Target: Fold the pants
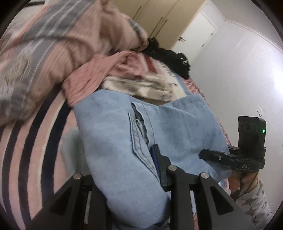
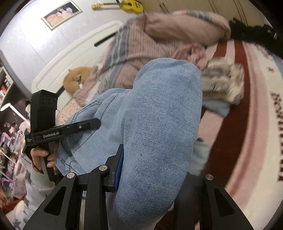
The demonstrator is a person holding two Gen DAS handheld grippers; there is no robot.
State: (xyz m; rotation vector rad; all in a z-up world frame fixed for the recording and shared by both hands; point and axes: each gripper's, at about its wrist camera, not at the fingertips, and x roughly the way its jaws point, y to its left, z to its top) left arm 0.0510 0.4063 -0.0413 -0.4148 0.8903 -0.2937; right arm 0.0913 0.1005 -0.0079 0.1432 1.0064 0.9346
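Both hand-held grippers pinch the light blue denim pants (image 1: 113,127), which hang bunched above a bed covered with a striped pink blanket (image 1: 30,141).

In the left wrist view, the left hand-held gripper (image 1: 134,178) has denim draped thickly between its 2 jaws; only the blue-padded right finger (image 1: 156,159) shows, the other being buried under cloth. This view shows a seam and pocket slit running down the pants, and at the right edge the right hand-held gripper (image 1: 208,155), its jaws clamped on the fabric's edge, held by a hand (image 1: 237,184) in a star-patterned sleeve. Only here appear the white door (image 1: 196,33) and a black garment (image 1: 169,56) on the far side of the bed.

The right wrist view shows the right hand-held gripper (image 2: 150,169) with a rounded fold of the pants filling the gap, and the left hand-held gripper (image 2: 95,123) at the left biting into the denim near stitched pockets. Only this view shows the yellow ukulele (image 2: 129,4), a framed picture (image 2: 61,14) on the wall, and an orange plush toy (image 2: 77,77) by the headboard. Both views include a pink ribbed garment (image 1: 99,74) and a grey-white furry item (image 2: 224,83) beyond the pants.
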